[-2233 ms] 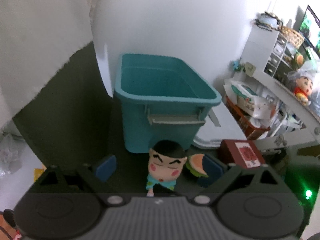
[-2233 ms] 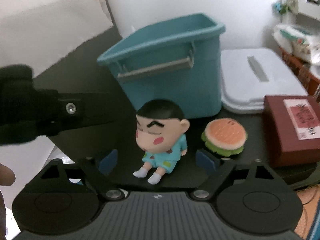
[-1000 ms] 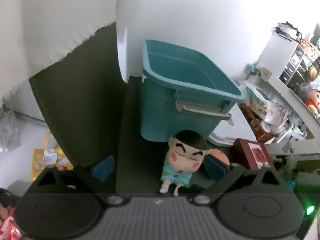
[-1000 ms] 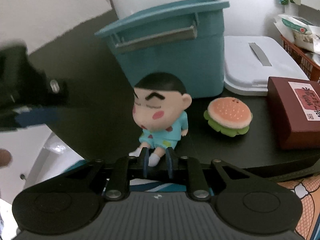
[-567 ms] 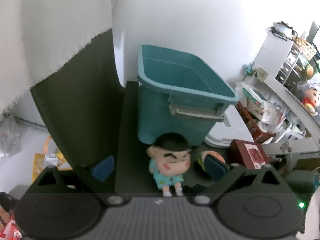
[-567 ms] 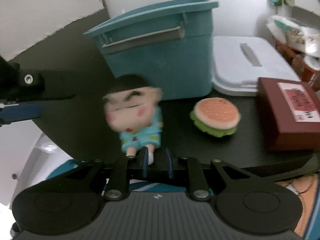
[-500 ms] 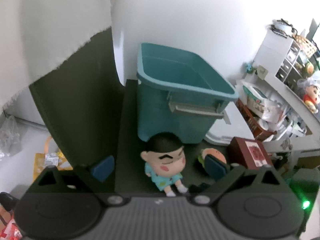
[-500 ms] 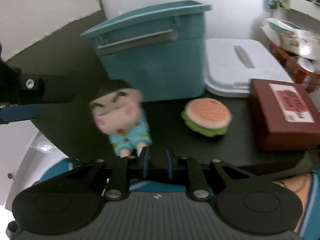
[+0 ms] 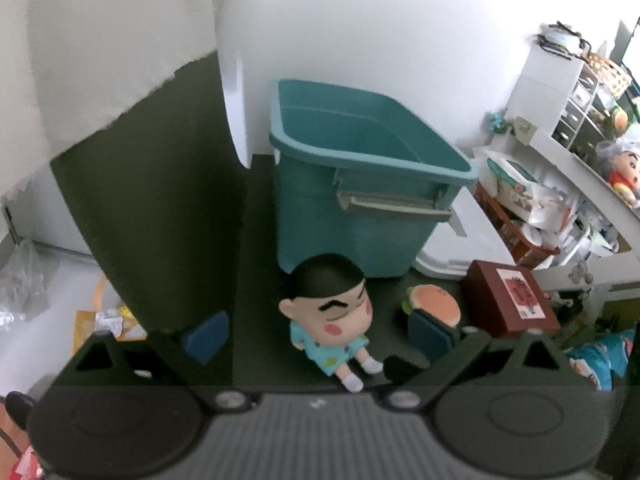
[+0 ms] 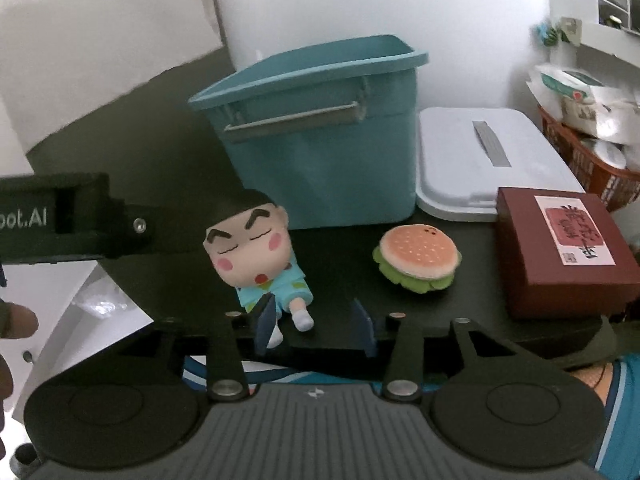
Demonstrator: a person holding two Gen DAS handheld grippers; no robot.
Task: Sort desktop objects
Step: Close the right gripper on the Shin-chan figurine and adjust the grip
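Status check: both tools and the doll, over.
Right tool just opened, open around doll's feet. Left tool open, empty. Doll tipped back against teal bin. Burger toy clear alongside.

Both wrist views close, angled down; share teal bin (image 9: 360, 184), doll (image 10: 256, 248).

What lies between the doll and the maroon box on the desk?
The plush burger lies between the doll and the maroon box, touching neither; clearest in the right wrist view.

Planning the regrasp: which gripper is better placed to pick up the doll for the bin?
Right, probably. The right gripper, whose jaws have just been opening, already brackets the feet of the tilted doll. The left gripper is open too, but hangs back.
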